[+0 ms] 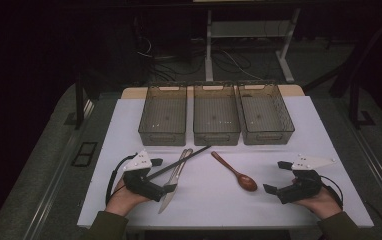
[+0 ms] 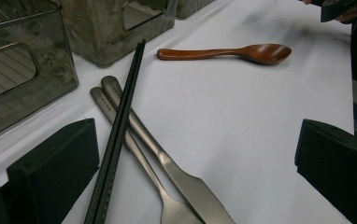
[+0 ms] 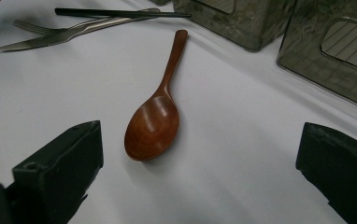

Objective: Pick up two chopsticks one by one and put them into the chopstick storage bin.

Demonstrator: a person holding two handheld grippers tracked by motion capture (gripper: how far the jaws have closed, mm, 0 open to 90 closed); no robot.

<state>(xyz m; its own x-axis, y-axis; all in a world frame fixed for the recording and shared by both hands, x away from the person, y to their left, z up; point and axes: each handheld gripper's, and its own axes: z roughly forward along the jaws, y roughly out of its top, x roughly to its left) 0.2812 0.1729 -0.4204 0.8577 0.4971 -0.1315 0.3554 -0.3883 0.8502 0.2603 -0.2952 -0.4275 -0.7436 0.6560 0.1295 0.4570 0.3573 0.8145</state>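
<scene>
A: High view: white table, three bins at the back, cutlery in front. Both grippers wide open, holding nothing.

B: Closest pairing?

A: Left gripper sits right at the chopsticks, knife and fork; their long axes run diagonally away from it toward the bins. Right gripper faces the wooden spoon, bowl end nearer, a little apart.

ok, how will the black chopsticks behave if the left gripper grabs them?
The chopsticks look stiff and thin, so probably light. They lie across the knife and fork, so a push may pivot or roll them. As two separate sticks, one might slip from the left gripper.
</scene>
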